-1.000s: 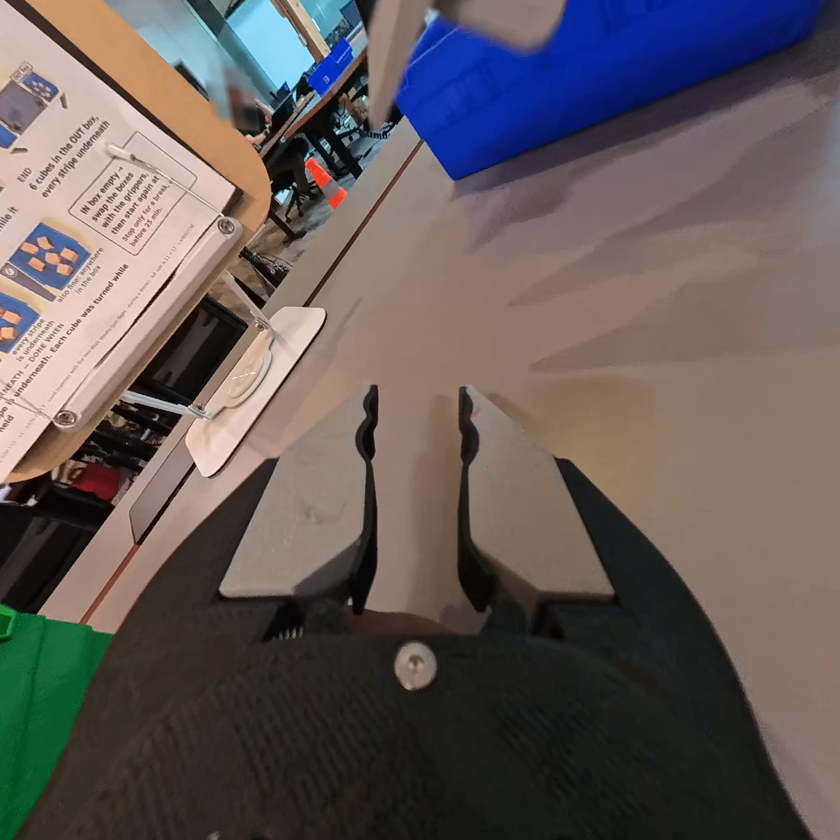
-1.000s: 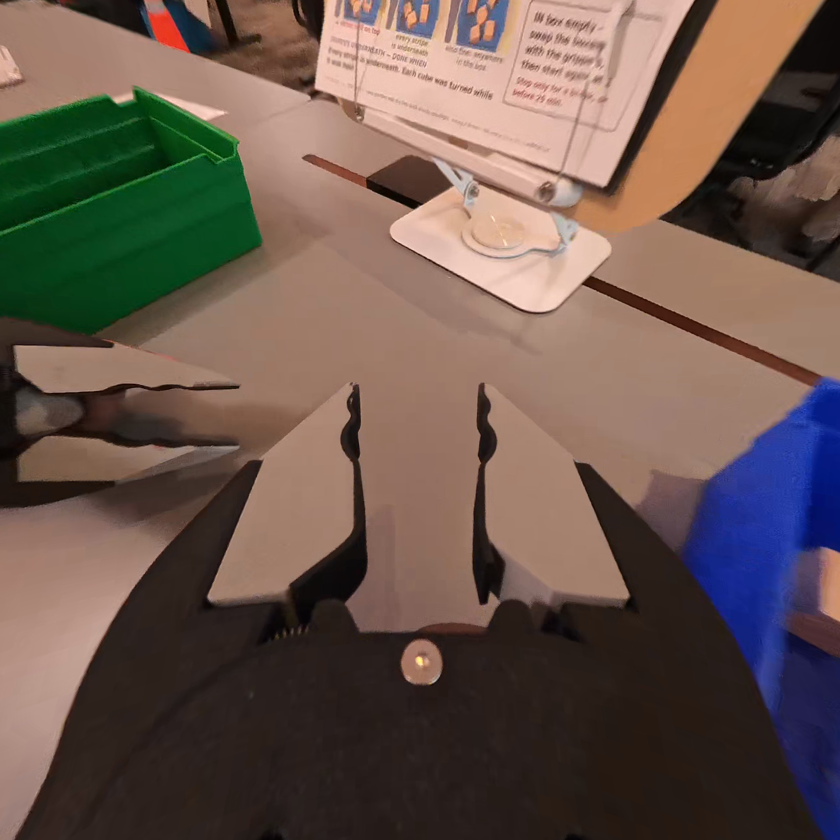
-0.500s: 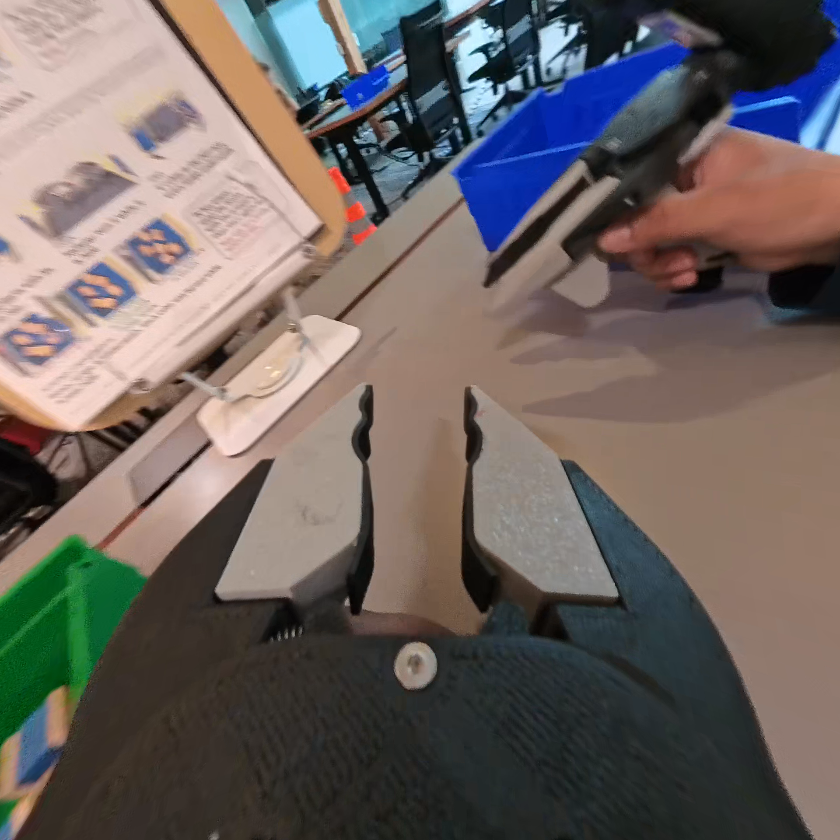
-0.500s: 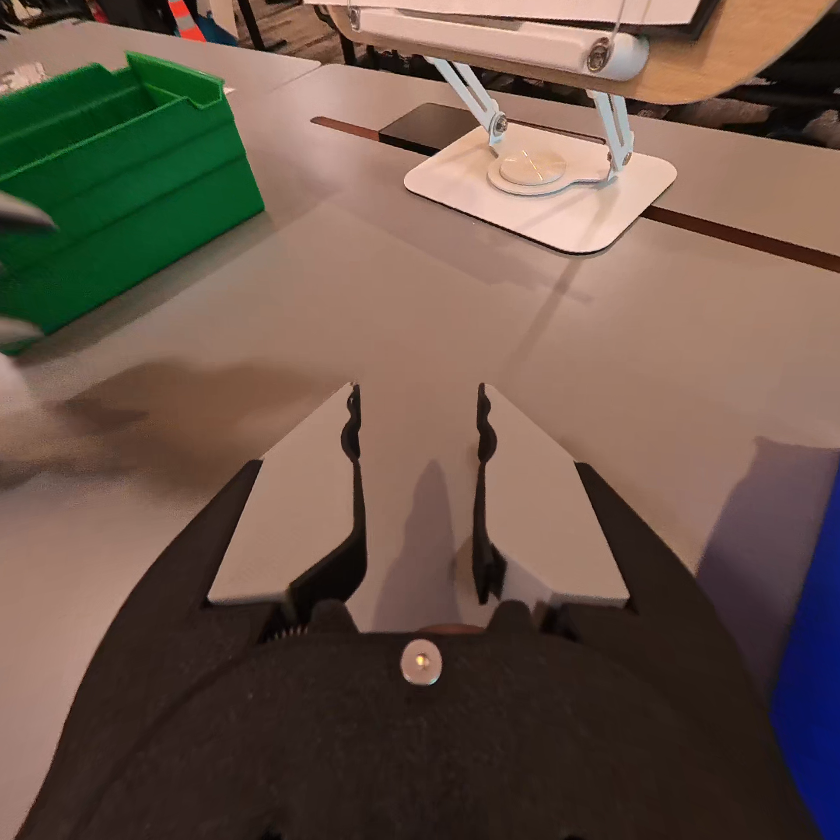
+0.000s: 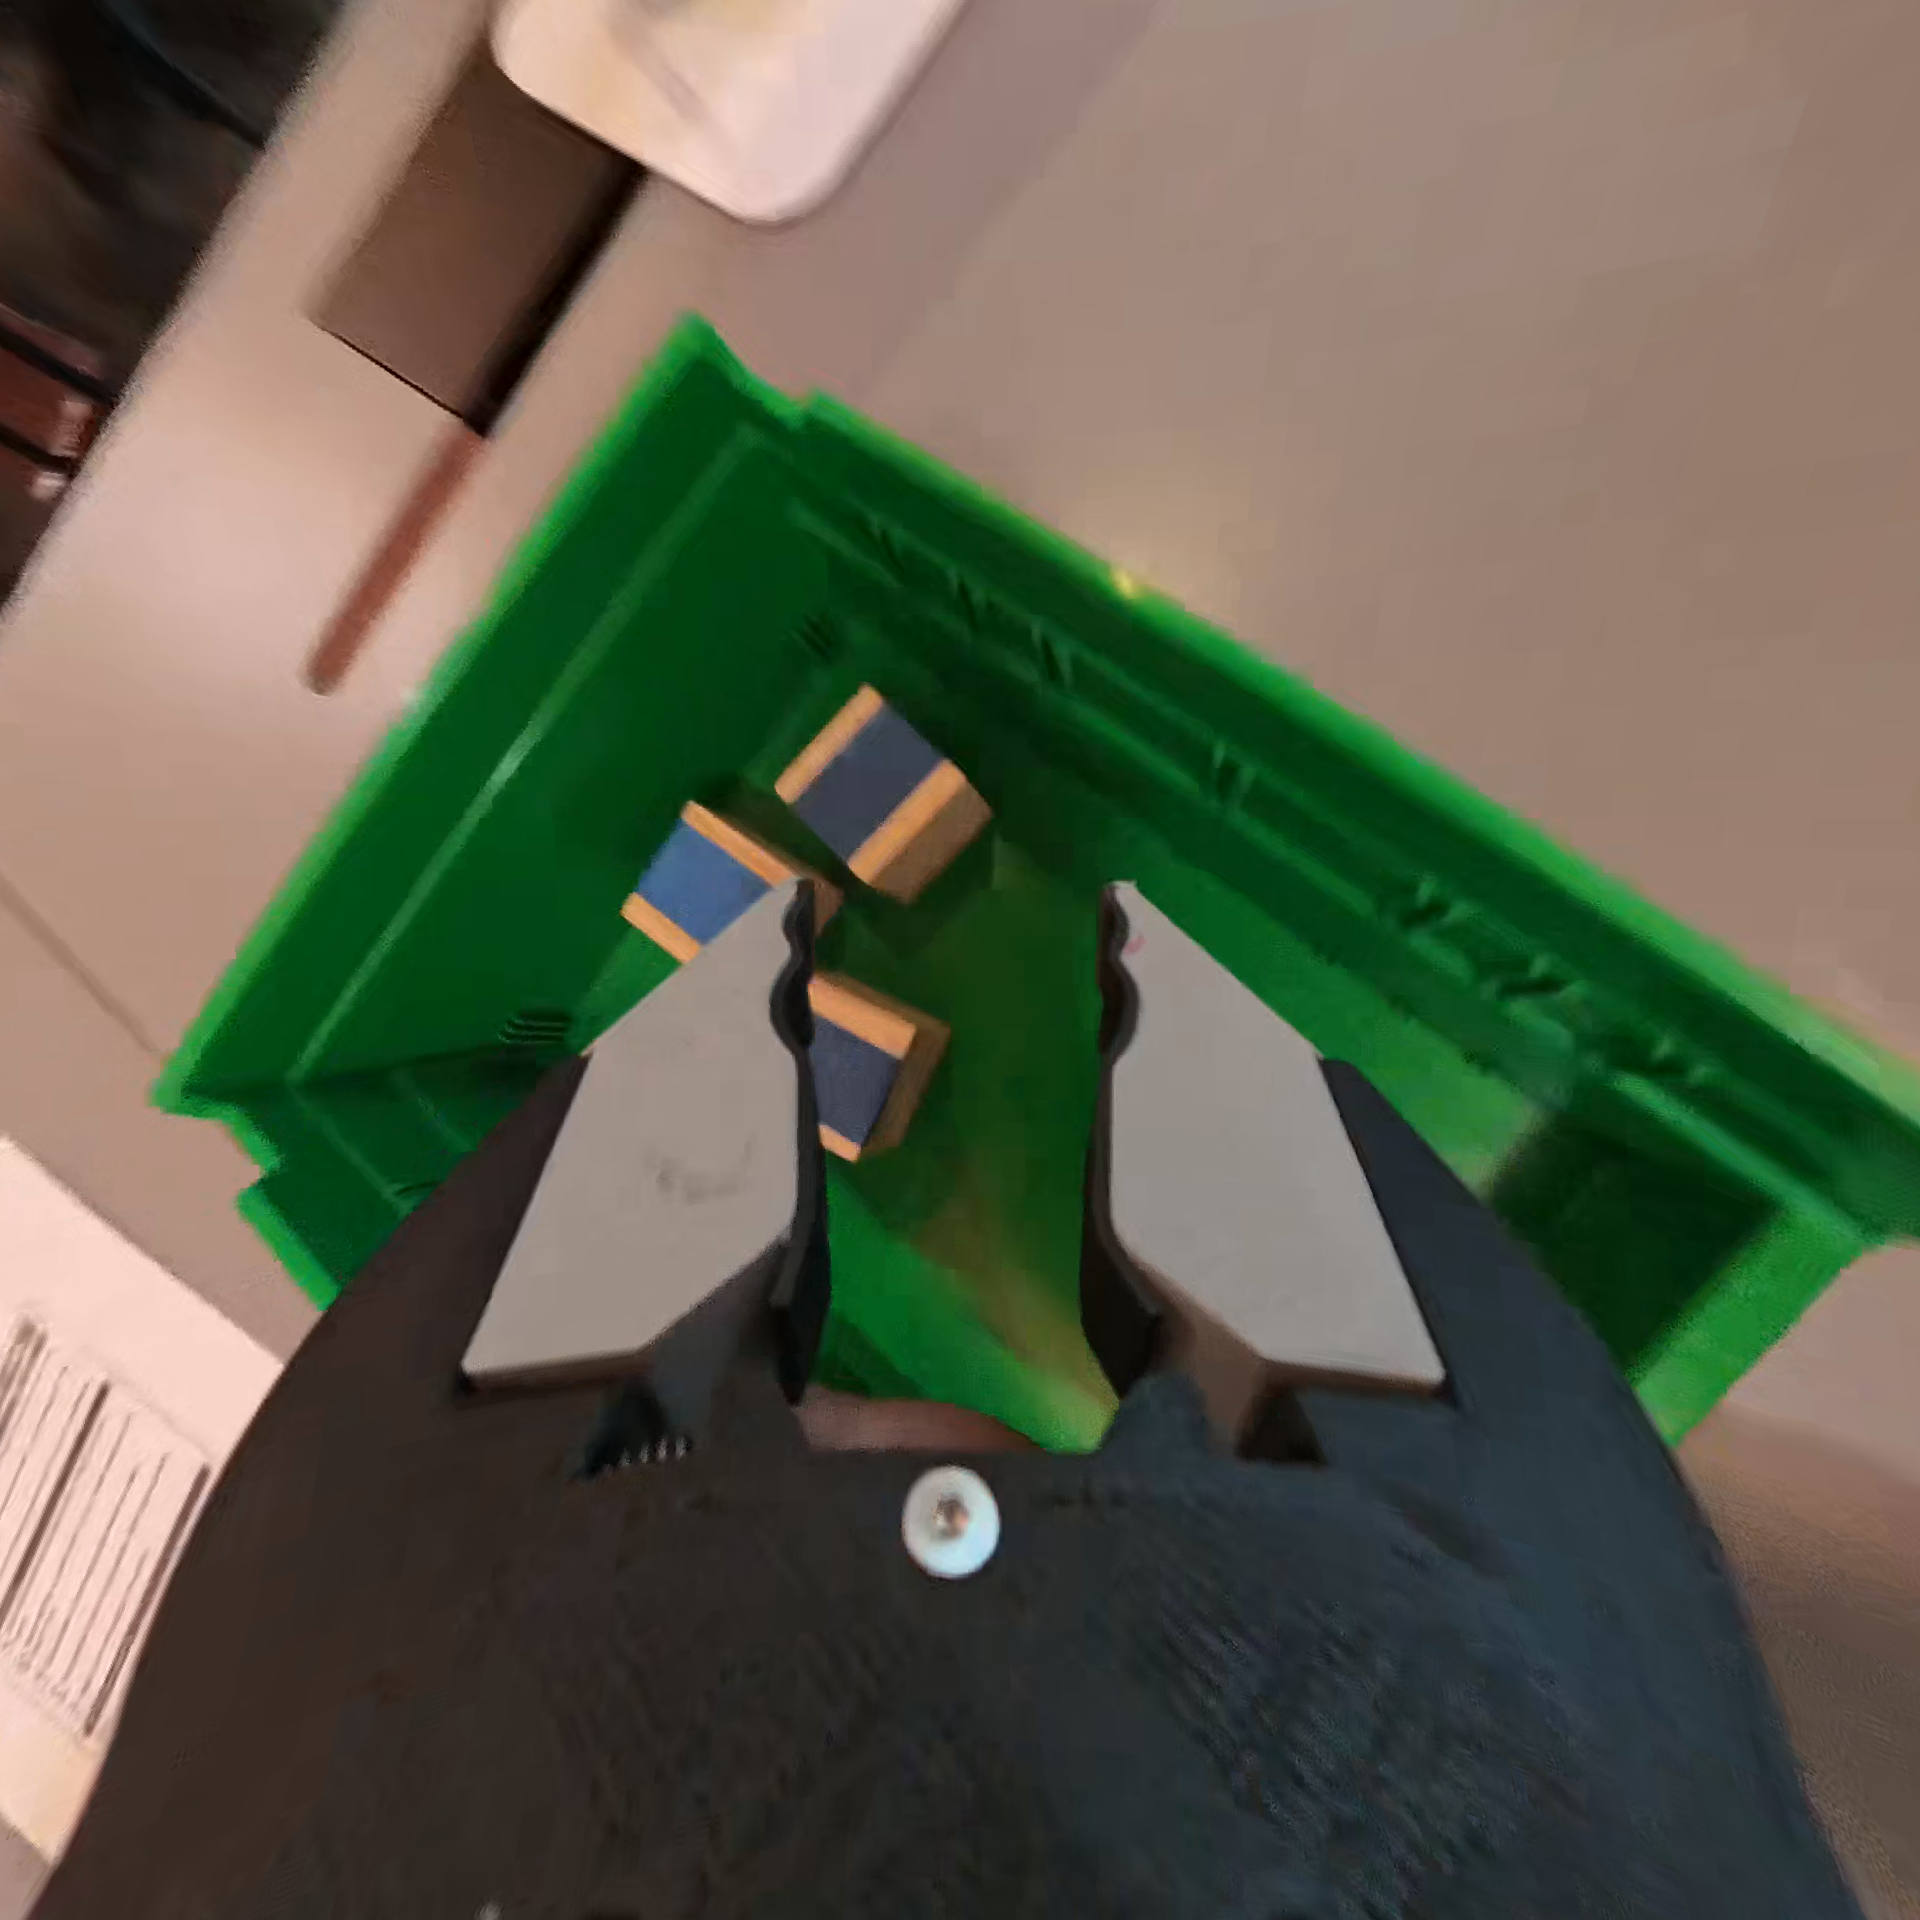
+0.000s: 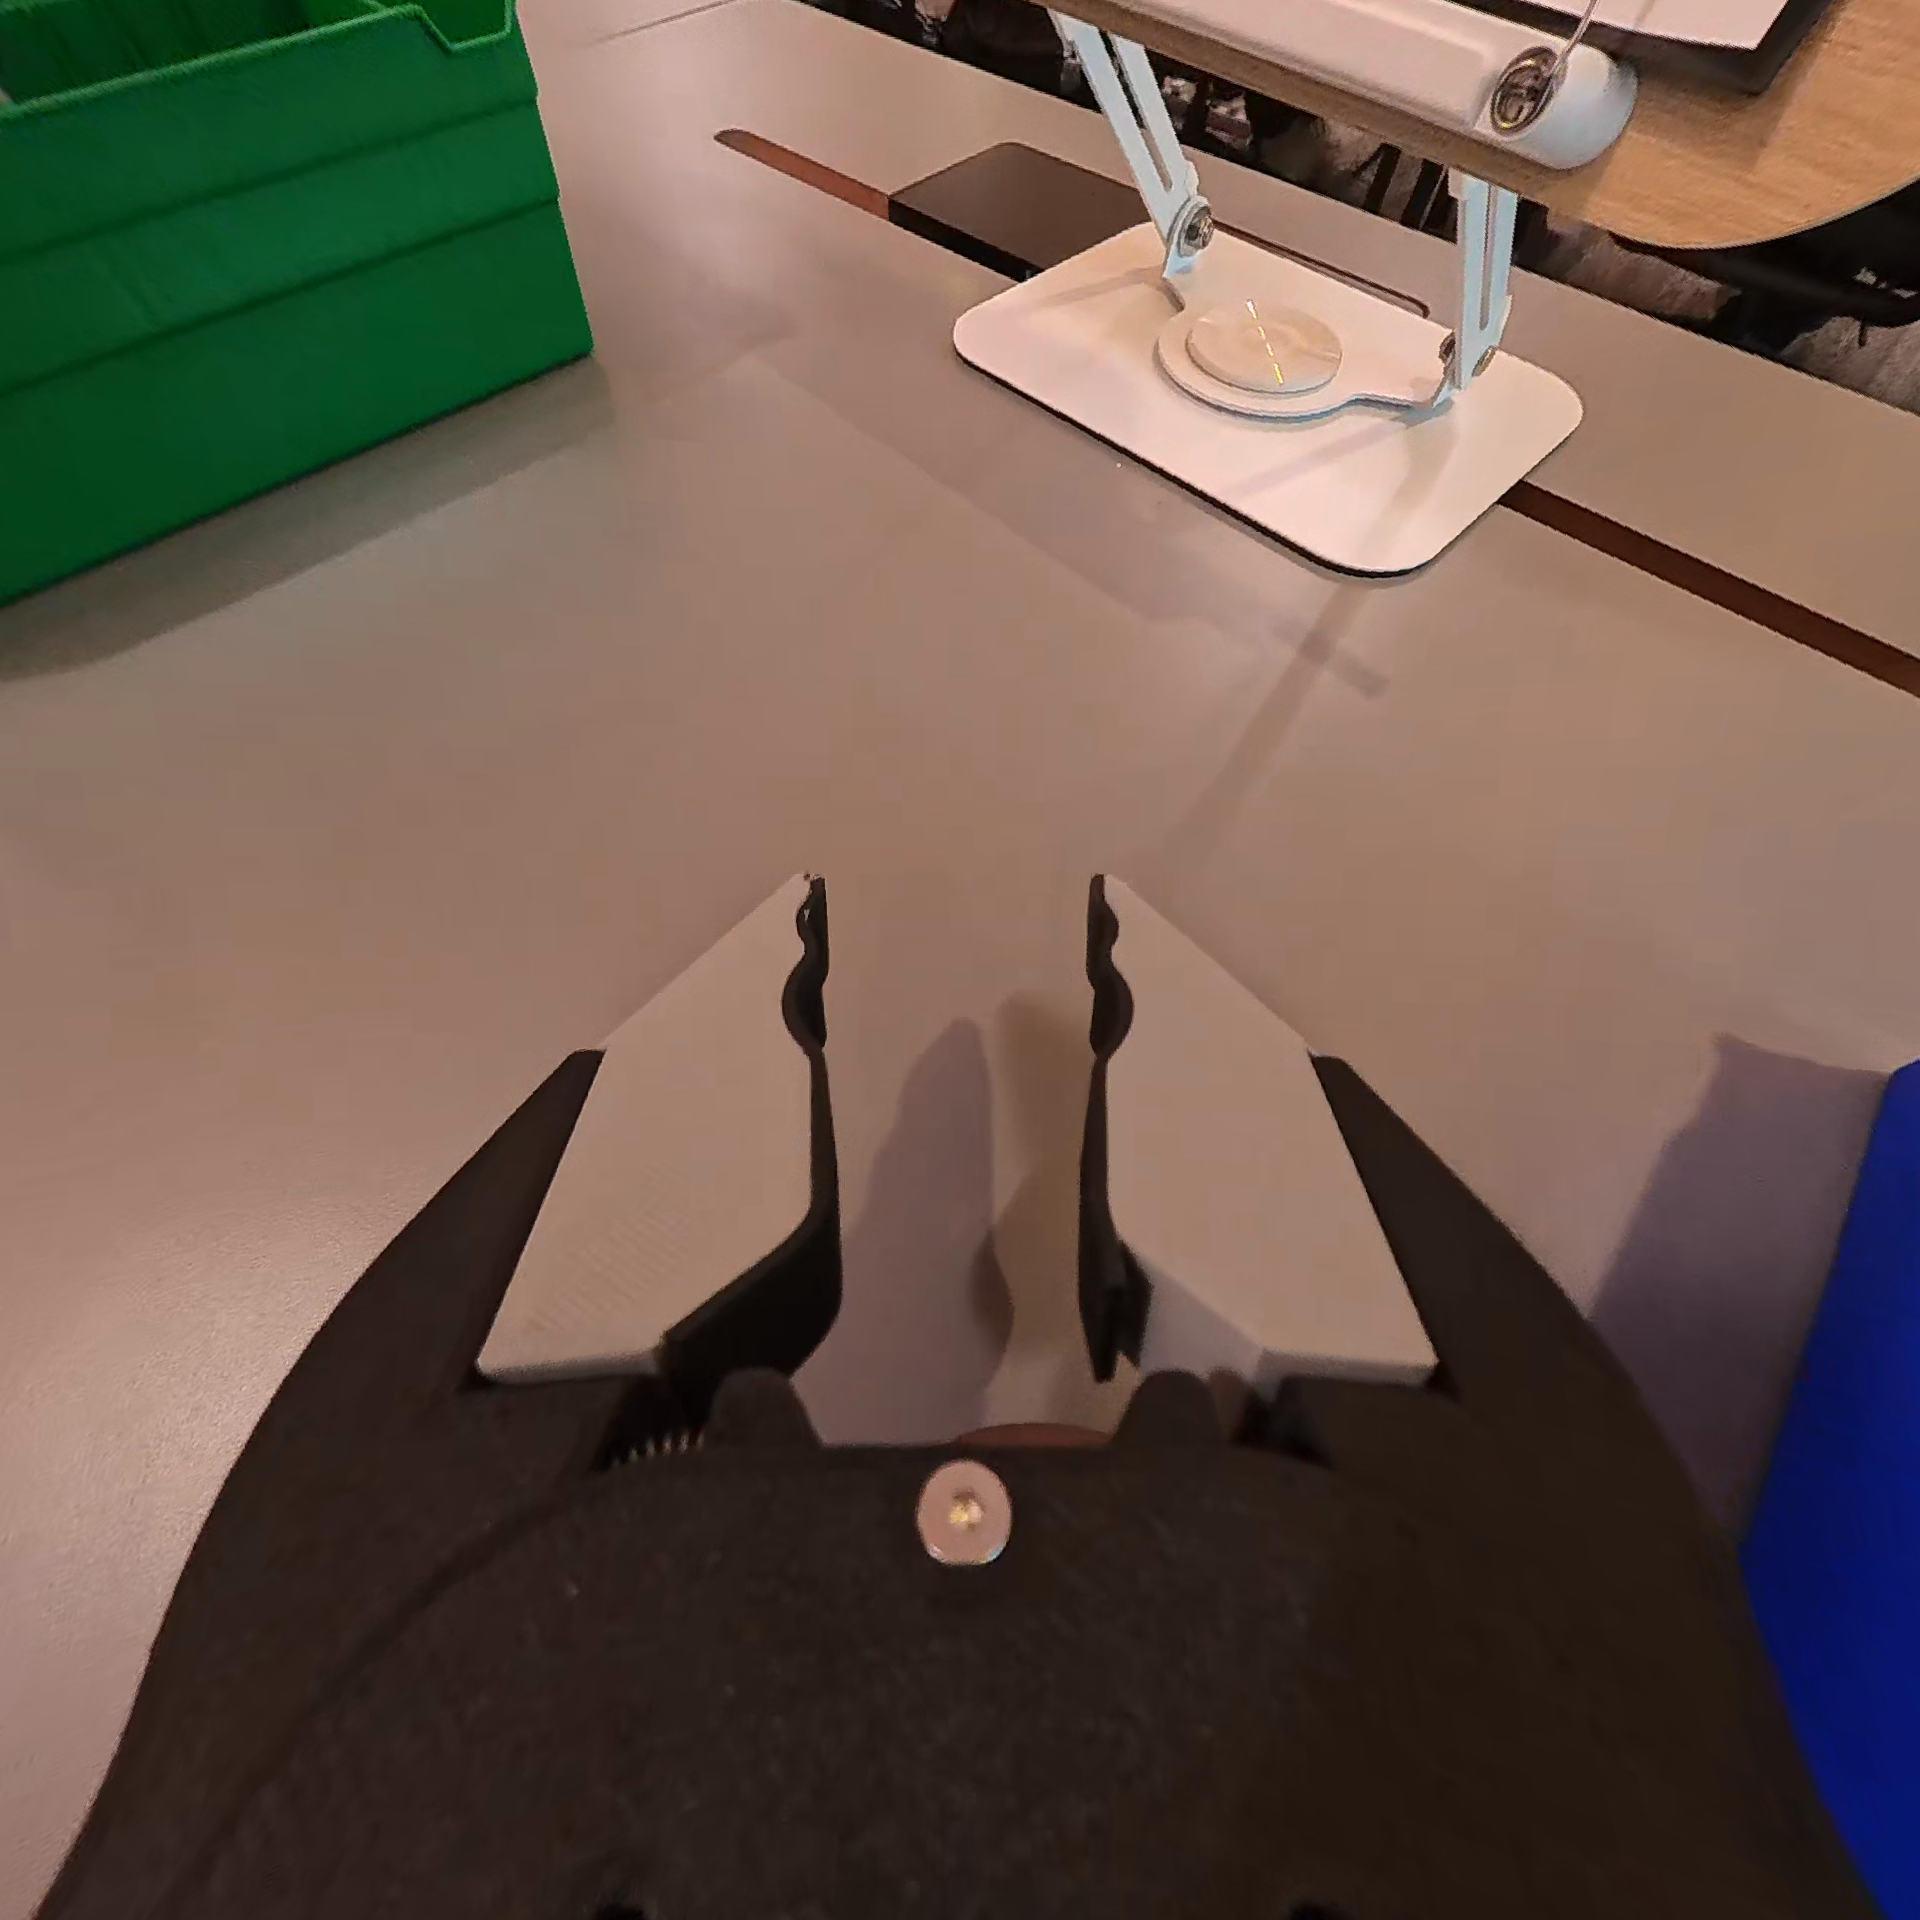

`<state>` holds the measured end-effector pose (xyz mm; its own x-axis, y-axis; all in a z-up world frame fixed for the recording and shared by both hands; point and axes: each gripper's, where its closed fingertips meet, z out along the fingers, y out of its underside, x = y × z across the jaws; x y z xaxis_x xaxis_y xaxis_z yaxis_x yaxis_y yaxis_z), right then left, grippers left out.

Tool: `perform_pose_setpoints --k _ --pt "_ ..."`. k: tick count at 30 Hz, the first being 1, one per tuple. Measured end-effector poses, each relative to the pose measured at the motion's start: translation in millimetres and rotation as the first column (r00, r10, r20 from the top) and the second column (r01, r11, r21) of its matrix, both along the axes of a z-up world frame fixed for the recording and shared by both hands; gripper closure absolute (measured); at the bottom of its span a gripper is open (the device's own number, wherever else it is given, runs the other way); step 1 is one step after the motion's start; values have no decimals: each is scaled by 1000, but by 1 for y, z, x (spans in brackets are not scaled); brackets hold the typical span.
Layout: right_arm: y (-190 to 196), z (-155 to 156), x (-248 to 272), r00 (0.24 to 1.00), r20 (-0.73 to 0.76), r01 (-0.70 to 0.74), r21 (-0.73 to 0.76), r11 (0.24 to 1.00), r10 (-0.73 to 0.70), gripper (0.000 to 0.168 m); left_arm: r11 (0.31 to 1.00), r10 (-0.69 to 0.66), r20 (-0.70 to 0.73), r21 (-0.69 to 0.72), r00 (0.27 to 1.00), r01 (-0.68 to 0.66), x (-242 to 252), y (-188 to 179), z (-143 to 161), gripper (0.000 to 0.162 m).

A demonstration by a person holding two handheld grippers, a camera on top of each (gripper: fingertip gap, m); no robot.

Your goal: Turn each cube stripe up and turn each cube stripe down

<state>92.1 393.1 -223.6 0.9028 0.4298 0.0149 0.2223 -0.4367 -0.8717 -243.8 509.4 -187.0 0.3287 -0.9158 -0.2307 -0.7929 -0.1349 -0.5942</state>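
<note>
Left wrist view motion-blurred; right wrist view sharp, evenly lit, soft shadows, wide-angle edge distortion

three cubes (image 5: 883,805) lie clustered in the bin (image 5: 1195,665).

Inside the green plastic bin (image 5: 1195,717), three wooden cubes with blue stripes (image 5: 881,795) crowd the far corner, leaving its near floor bare. On the grey tabletop (image 6: 727,675), a wide bare stretch lies between the bin, the white stand base (image 6: 1351,457) and the blue bin (image 6: 1849,1455) at the right edge.
</note>
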Motion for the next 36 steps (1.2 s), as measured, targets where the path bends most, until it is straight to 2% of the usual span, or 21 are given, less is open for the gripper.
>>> perform_pose_setpoints --k 1,4,8,13,17,20,26,29,32,33,36 --pt "0 -1 0 1000 -6 0 -4 1000 0 121 999 -43 -30 -30 999 42 -6 -1 -12 103" --pt "1 -5 0 1000 -19 0 -25 1000 0 121 989 -145 -139 -62 980 138 -26 0 -36 106" --pt "1 -7 -2 1000 -18 -6 -33 999 6 121 988 -151 -182 -6 972 152 -33 21 -38 110" --pt "0 -9 -5 1000 -12 -20 -40 999 20 121 983 -140 -265 -155 954 101 -40 26 -58 103" --pt "-1 -8 -7 999 -25 -29 -43 999 28 121 983 -162 -358 -138 920 119 -41 33 -70 108" --pt "-2 -6 -8 999 -27 -33 -36 999 32 122 985 -160 -485 -136 859 107 -52 36 -87 109" --pt "-4 -1 -10 998 -46 -47 -29 998 46 122 978 -205 -517 -86 831 188 -49 24 -84 113" --pt "-7 1 -14 997 -48 -69 -25 997 68 122 967 -178 -495 72 851 244 -43 21 -64 114" --pt "-13 7 -25 991 -49 -128 -5 992 128 122 937 -185 -189 263 964 231 5 -1 -11 114" --pt "-15 9 -30 987 -48 -155 5 988 155 122 913 -210 -107 334 972 234 22 -13 8 114" --pt "-26 16 -48 965 -77 -250 31 968 252 122 796 -320 5 544 948 266 69 -58 61 114"
